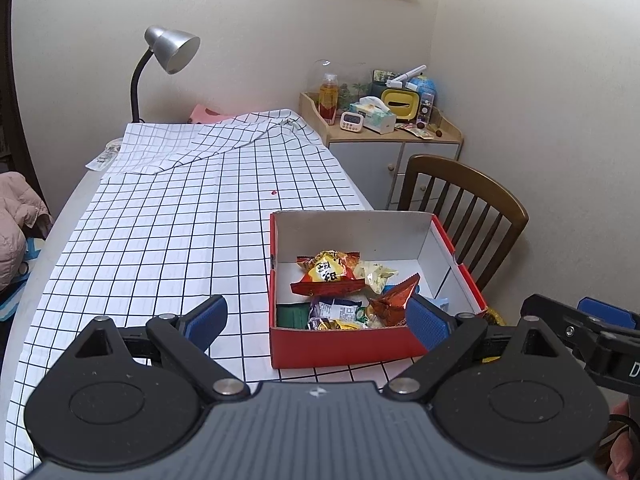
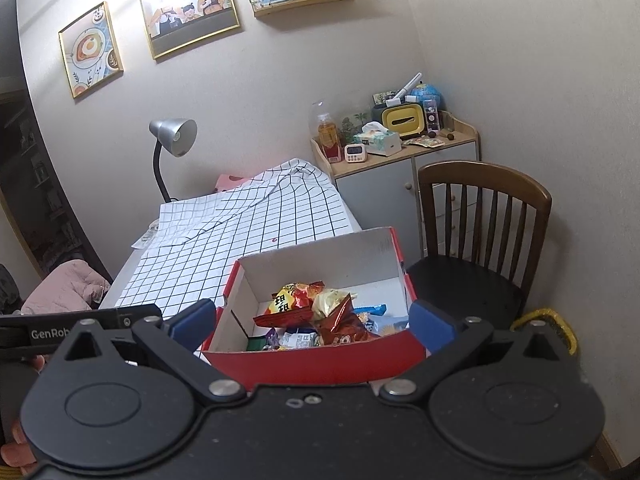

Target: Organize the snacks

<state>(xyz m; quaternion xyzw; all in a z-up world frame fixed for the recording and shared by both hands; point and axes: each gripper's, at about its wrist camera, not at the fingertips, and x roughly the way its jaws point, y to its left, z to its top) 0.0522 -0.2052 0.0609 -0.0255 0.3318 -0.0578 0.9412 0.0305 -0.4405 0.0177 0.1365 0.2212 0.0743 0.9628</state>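
A red cardboard box (image 1: 340, 344) with a white inside stands on the checked tablecloth near the table's right edge. Several snack packets lie in it, among them a yellow-and-red bag (image 1: 328, 274) and a crumpled copper-red wrapper (image 1: 394, 300). My left gripper (image 1: 316, 322) hangs open just in front of the box, nothing between its blue pads. In the right wrist view the same box (image 2: 320, 362) sits close below, with the yellow-and-red bag (image 2: 290, 300) and copper-red wrapper (image 2: 342, 322) inside. My right gripper (image 2: 312, 320) is open too, its fingers straddling the box's near wall.
A wooden chair (image 1: 464, 208) stands right of the table, a cabinet (image 1: 384, 148) with clutter behind it. A grey desk lamp (image 1: 168, 56) rises at the table's far end, where the cloth is folded back. A pink garment (image 1: 18, 216) lies at the left.
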